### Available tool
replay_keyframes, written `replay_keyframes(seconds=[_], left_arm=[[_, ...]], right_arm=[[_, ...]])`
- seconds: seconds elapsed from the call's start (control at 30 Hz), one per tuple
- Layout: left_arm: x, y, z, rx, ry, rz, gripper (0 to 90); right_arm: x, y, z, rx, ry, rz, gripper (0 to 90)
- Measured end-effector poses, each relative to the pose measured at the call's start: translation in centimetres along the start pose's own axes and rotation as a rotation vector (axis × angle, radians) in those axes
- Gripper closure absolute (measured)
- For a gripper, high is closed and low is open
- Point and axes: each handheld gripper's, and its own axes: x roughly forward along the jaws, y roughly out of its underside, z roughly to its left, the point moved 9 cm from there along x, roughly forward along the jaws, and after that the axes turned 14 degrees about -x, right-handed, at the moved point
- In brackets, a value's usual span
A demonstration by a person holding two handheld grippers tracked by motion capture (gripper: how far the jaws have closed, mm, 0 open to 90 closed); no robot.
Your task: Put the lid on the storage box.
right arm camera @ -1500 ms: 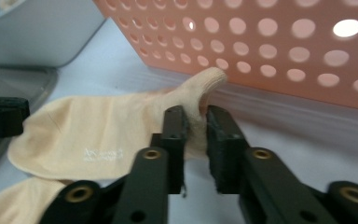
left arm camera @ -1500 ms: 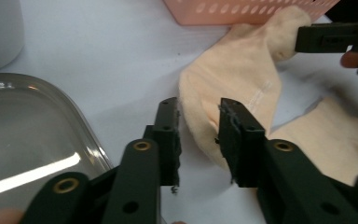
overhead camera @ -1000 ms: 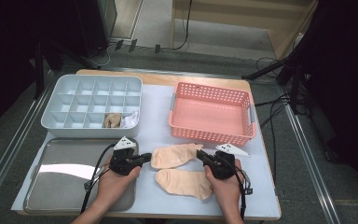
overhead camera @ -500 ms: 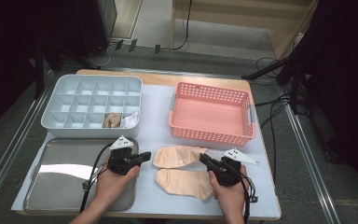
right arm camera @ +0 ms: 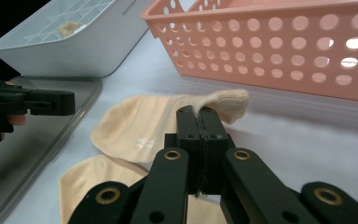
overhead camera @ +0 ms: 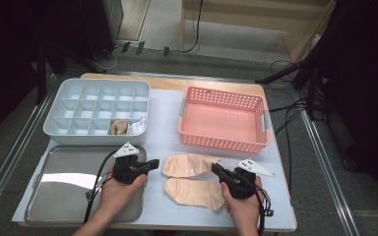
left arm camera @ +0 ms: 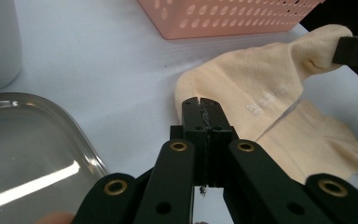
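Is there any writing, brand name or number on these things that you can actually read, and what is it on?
None of it can be read.
Upper sock: a small pale printed mark, too blurred to read.
The same mark in the right gripper view: also illegible.
Divided tray: faint embossed lettering near its rim, too small to read.

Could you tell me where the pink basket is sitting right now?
In the high view the pink basket sits at the table's far right, right of the grey divided tray and just beyond the two socks.
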Motion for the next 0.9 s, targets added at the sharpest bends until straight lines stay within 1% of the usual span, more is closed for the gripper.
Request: replay_keyframes(seconds=[0.13,0.2,0.23,0.37,0.4,0.47,0.53,0.57,0.6,0.63,0.67,0.7,0.73,0.77,0.83,0.9], left_arm=[[-0.2,-0.2,-0.4,-0.005,0.024,-0.004,90.0],[-0.4,-0.2,-0.8,0.002,0.038,-0.003,90.0],[-0.4,-0.2,-0.8,0.002,0.037,-0.002,90.0],[-0.5,0.1,-1.4,0.003,0.064,0.010,90.0],[-0.4,0.2,-1.6,0.012,0.066,0.015,90.0],[-0.1,0.5,-1.6,0.014,0.063,0.025,90.0],[0.5,0.7,-1.6,0.015,0.048,0.031,90.0],[0.9,0.7,-1.5,0.012,0.036,0.033,86.4],[1.5,0.8,-1.6,0.008,0.032,0.038,80.4],[1.8,1.0,-1.7,0.016,0.019,0.041,76.6],[2.0,1.0,-1.9,0.028,0.014,0.041,73.8],[2.3,1.1,-2.2,0.044,0.003,0.044,69.2],[2.8,1.2,-2.4,0.064,-0.021,0.054,63.8],[3.3,1.2,-2.5,0.068,-0.033,0.067,60.9],[4.3,1.0,-2.5,0.078,-0.075,0.085,58.1],[5.1,0.9,-2.5,0.102,-0.111,0.101,59.1]], right_arm=[[-0.6,0.0,0.2,0.010,0.000,-0.015,90.0],[-1.2,0.1,0.4,0.024,0.000,-0.024,90.0],[-1.5,0.3,0.4,0.025,0.000,-0.029,90.0],[-2.8,1.0,0.6,0.047,-0.004,-0.033,90.0],[-3.2,1.1,0.8,0.054,-0.009,-0.039,90.0],[-3.8,1.5,0.9,0.061,-0.011,-0.035,90.0],[-3.9,2.2,0.7,0.063,-0.004,-0.020,90.0],[-3.9,2.4,0.6,0.073,-0.002,-0.013,90.0],[-3.8,2.7,0.4,0.089,0.001,-0.005,90.0],[-3.8,2.8,0.0,0.101,0.007,-0.003,90.0],[-3.7,2.9,-0.1,0.107,0.008,-0.002,90.0],[-3.6,2.9,-0.1,0.111,0.008,0.003,90.0],[-3.5,3.1,-0.1,0.110,0.005,0.009,90.0],[-3.3,3.2,-0.1,0.108,0.001,0.017,90.0],[-3.0,3.4,0.0,0.104,-0.002,0.023,90.0],[-3.0,3.5,0.1,0.106,-0.007,0.027,90.0]])
